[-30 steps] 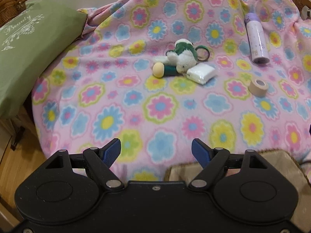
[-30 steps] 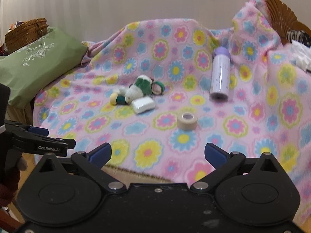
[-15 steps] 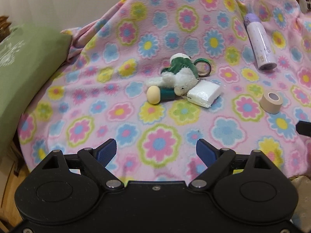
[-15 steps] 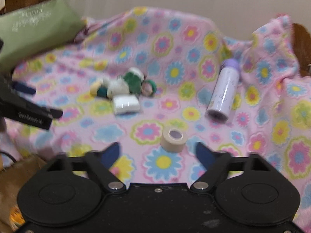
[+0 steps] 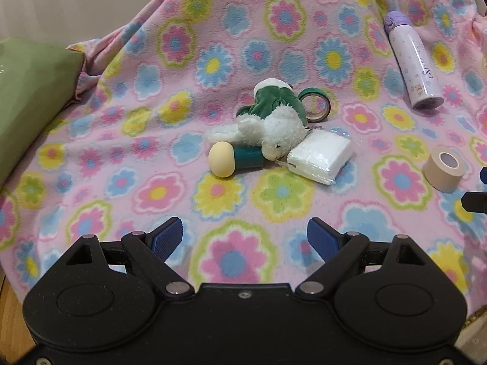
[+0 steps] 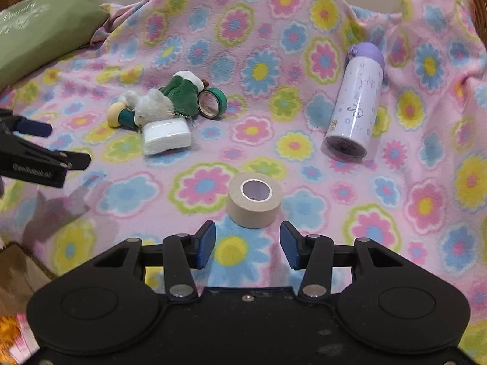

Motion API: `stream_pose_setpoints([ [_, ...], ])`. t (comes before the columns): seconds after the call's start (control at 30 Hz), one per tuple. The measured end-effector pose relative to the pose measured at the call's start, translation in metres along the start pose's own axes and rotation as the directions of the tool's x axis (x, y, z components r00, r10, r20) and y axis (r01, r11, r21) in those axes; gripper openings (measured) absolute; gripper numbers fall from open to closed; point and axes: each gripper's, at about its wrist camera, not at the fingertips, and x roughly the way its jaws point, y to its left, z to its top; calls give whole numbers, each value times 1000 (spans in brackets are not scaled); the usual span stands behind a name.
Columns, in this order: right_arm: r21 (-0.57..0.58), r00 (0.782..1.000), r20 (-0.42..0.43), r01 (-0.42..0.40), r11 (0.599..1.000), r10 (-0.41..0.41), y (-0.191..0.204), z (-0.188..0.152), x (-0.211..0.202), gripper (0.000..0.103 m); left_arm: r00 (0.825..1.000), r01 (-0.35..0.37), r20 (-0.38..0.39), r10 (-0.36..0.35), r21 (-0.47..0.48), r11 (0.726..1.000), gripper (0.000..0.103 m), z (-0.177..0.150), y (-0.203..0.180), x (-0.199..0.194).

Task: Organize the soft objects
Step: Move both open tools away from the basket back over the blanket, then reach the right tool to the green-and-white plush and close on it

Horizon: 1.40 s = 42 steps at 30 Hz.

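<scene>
Plush rabbit [image 5: 275,127] in its green coat lies on its side near the middle of the flowered blanket [image 5: 152,188], and it is the clearest soft thing you have to sort. Its long axis runs across your left view, head low and to the right, ears trailing left. It rests against a cluster: the head touches a white tissue pack [image 5: 319,156], a mushroom-shaped toy [image 5: 234,162] with a cream cap and teal stem sits tucked under its chin, and a green tape ring [image 5: 316,103] stands just behind its back.

Your left gripper [image 5: 243,240] hangs straight in front of that cluster, fingers spread wide and holding nothing, with bare blanket between them and the rabbit. This is the nearer hand, and the rabbit lies dead ahead of it, so a forward reach should meet the body broadside.

Your right gripper [image 6: 247,245] is also released and empty, its fingers partly open just short of a beige tape roll [image 6: 253,199] standing on end. From there the rabbit sits well off to the left and farther back.

Beyond, a lilac bottle [image 6: 354,106] lies on the blanket, and a green pillow [image 6: 39,27] rests at the left edge.
</scene>
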Motion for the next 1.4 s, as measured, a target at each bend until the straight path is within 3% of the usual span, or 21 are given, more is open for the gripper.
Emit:
stream_pose_setpoints([
  [0.3, -111, 999, 23, -39, 993, 41, 22, 9, 10, 52, 1000, 2, -15, -3, -55, 998, 87, 9, 10, 34],
  [0.53, -162, 998, 28, -59, 985, 64, 27, 22, 14, 58, 1000, 13, 14, -13, -13, 1000, 87, 24, 8, 53],
  [0.7, -95, 995, -11, -104, 990, 103, 15, 45, 18, 62, 999, 35, 6, -35, -15, 999, 87, 25, 13, 68],
  [0.83, -61, 995, -11, -97, 993, 97, 14, 71, 25, 62, 998, 61, -1, -61, -102, 993, 98, 18, 27, 78],
  [0.93, -25, 994, -19, -111, 994, 110, 19, 94, 37, 64, 997, 81, -1, -82, -145, 986, 100, 17, 33, 80],
  [1.1, -10, 996, 6, -88, 996, 88, 42, 129, 71, 73, 999, 52, 12, -51, -125, 991, 101, 16, 27, 78],
  [1.17, 24, 996, 17, -87, 996, 86, 48, 142, 85, 83, 999, 54, 8, -53, -131, 990, 101, 16, 28, 79],
  [1.4, 80, 998, 15, -70, 994, 69, 66, 192, 139, 85, 998, 56, 10, -55, -139, 989, 101, 17, 29, 79],
])
